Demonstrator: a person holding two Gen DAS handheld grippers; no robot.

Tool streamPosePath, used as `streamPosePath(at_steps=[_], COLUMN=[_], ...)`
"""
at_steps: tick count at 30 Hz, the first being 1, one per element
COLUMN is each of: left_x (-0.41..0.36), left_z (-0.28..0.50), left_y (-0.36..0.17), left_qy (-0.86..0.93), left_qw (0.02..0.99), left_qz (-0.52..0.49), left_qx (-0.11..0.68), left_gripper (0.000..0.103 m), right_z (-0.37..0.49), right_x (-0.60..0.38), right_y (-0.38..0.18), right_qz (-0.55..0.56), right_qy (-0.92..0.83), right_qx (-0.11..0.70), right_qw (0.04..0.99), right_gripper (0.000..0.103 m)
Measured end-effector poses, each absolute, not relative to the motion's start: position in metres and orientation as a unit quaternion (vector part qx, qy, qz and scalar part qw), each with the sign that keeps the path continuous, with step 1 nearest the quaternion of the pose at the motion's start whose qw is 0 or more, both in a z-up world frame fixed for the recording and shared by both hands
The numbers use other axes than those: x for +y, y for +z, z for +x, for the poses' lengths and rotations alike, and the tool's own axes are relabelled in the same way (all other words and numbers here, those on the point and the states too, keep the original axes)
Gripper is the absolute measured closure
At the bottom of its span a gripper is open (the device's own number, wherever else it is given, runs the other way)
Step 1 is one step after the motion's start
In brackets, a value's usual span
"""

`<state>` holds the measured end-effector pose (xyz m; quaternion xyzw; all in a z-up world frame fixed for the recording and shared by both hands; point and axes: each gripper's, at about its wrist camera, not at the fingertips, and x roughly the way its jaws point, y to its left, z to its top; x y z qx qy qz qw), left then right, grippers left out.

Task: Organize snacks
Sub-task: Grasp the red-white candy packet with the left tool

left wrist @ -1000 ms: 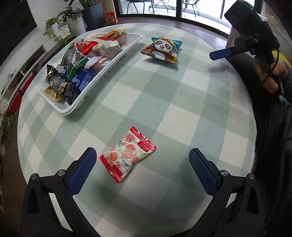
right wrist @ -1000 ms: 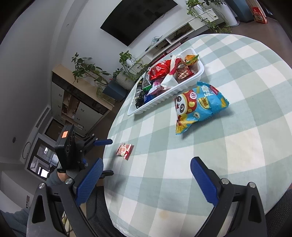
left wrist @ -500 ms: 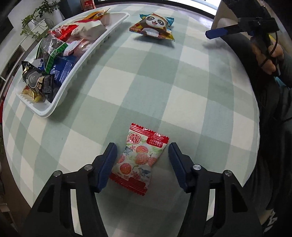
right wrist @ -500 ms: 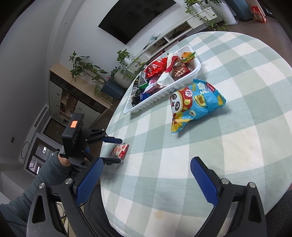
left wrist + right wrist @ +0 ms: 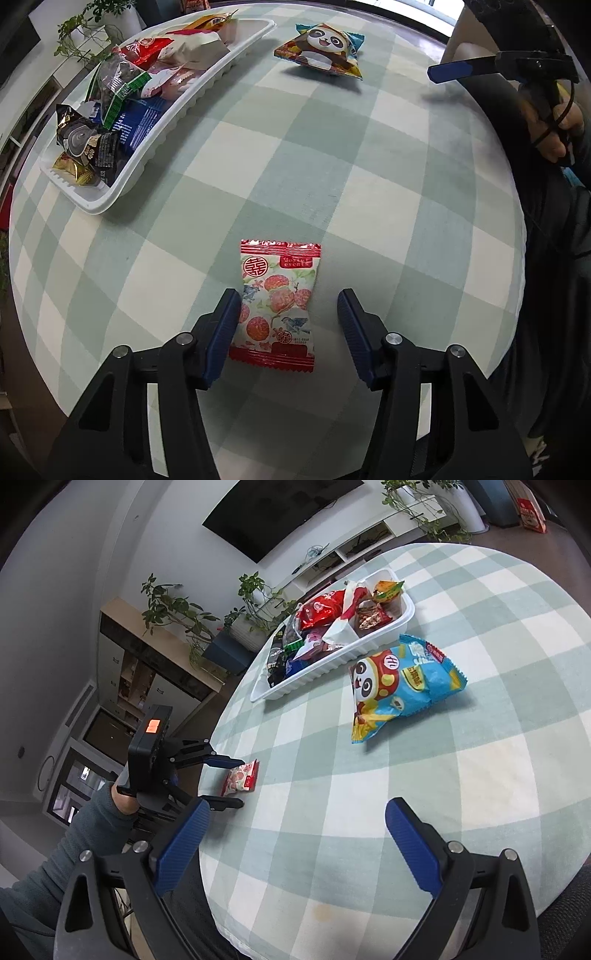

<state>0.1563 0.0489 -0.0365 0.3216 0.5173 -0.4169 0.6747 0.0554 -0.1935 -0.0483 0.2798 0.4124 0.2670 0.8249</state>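
Observation:
A small red and white lychee snack packet (image 5: 277, 304) lies flat on the checked tablecloth between the fingers of my left gripper (image 5: 288, 299). The left finger touches the packet's edge; the right finger stands apart from it, so the gripper is open. The packet also shows in the right wrist view (image 5: 241, 782), with the left gripper (image 5: 232, 782) around it. A blue panda snack bag (image 5: 320, 50) lies near the white tray (image 5: 110, 197) full of snacks; it shows too in the right wrist view (image 5: 400, 681). My right gripper (image 5: 295, 834) is open, empty, above the table's near edge.
The white tray (image 5: 332, 664) holds several packets at the table's far left. The round table's edge (image 5: 513, 229) curves close on the right, where the person's arm and the right gripper (image 5: 458, 70) hover. Plants and a cabinet stand beyond the table.
My left gripper moved forward and down over the lychee packet, narrowing around it. The right gripper stayed nearly still, drifting slightly toward the panda bag.

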Motion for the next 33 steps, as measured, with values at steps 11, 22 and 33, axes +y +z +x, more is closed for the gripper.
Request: streamPosePath(at_steps=[11,22,33], left_x=[0.050,0.053,0.049], left_z=[0.137,0.132,0.129], left_y=[-0.042,-0.016,-0.005], left_qy=[-0.366,-0.338,-0.322], left_qw=[0.722,0.773,0.769], left_qz=[0.264,0.120,0.181], left_qx=[0.525,0.523,0.521], left_gripper=[0.068,0.073,0.047], right_z=[0.070,0.127,0.148], right_x=[-0.186,-0.185,-0.156], right_y=[-0.013,-0.006,-0.014], right_qz=[0.126,-0.139,-0.248], right_qy=[0.282,0.327,0.373], right_qx=[0.405,0.417,0.416], right_qw=[0.861,0.837,0.791], right_gripper=[0.004,0.004,0.006])
